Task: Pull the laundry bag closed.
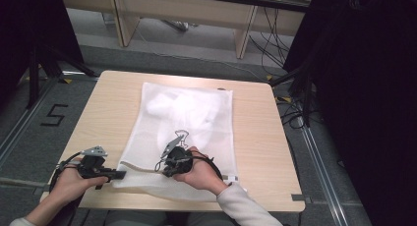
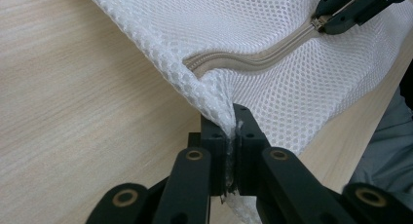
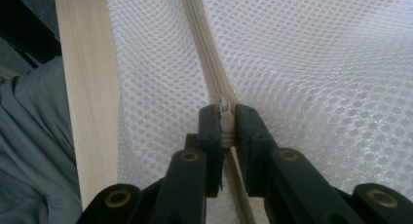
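A white mesh laundry bag (image 1: 196, 123) lies flat on the wooden table (image 1: 260, 137), with a pale garment (image 1: 164, 105) showing through its far half. My left gripper (image 1: 118, 175) is shut on the bag's near left corner (image 2: 214, 95), just beside the end of the beige zipper (image 2: 243, 61). My right gripper (image 1: 164, 168) sits a little further along the near edge. It is shut on the zipper pull (image 3: 224, 109), with the zipper (image 3: 204, 48) running away ahead of the jaws. In the left gripper view the right gripper (image 2: 336, 19) shows at the top right, on the zipper.
The table's near edge (image 3: 87, 87) lies close to the person's grey trousers (image 3: 34, 151). Black curtains (image 1: 364, 88) stand on the right and far left. Light wooden desks (image 1: 187, 10) and cables are behind the table. A "5" mark (image 1: 54, 115) is on the floor at left.
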Demonstrator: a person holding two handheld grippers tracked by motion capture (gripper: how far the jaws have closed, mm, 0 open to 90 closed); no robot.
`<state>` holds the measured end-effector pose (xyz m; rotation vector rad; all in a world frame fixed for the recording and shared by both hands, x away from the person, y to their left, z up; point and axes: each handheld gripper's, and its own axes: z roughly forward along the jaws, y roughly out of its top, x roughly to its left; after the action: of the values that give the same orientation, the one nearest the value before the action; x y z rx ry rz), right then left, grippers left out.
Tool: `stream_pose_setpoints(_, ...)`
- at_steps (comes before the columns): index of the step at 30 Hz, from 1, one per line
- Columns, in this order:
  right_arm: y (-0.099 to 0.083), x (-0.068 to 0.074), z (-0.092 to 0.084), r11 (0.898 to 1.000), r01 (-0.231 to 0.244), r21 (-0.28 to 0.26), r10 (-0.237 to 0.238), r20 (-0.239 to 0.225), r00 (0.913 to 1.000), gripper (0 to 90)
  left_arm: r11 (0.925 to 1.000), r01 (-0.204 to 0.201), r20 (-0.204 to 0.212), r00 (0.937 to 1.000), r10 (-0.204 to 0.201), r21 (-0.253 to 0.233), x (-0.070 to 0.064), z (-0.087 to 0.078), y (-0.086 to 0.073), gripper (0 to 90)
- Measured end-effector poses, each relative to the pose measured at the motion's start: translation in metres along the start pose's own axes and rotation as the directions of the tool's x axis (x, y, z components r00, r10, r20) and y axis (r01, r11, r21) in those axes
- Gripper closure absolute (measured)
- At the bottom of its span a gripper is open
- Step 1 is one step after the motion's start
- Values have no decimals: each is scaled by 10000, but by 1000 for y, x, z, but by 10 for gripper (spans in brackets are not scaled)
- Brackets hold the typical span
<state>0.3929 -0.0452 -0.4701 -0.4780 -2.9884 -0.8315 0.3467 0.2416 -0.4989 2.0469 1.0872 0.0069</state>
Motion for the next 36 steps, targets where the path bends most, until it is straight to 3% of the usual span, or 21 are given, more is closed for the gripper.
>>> stream_pose_setpoints(7,-2,-1,-3,9998,-201,89,201,3,9998,823,10000,-19,144,9999,18,80,1,0,0,851)
stream_pose_setpoints(36,-9,-4,-10,9999,-152,24,152,112,9998,823,10000,-12,53,10000,12,73,1,0,0,851)
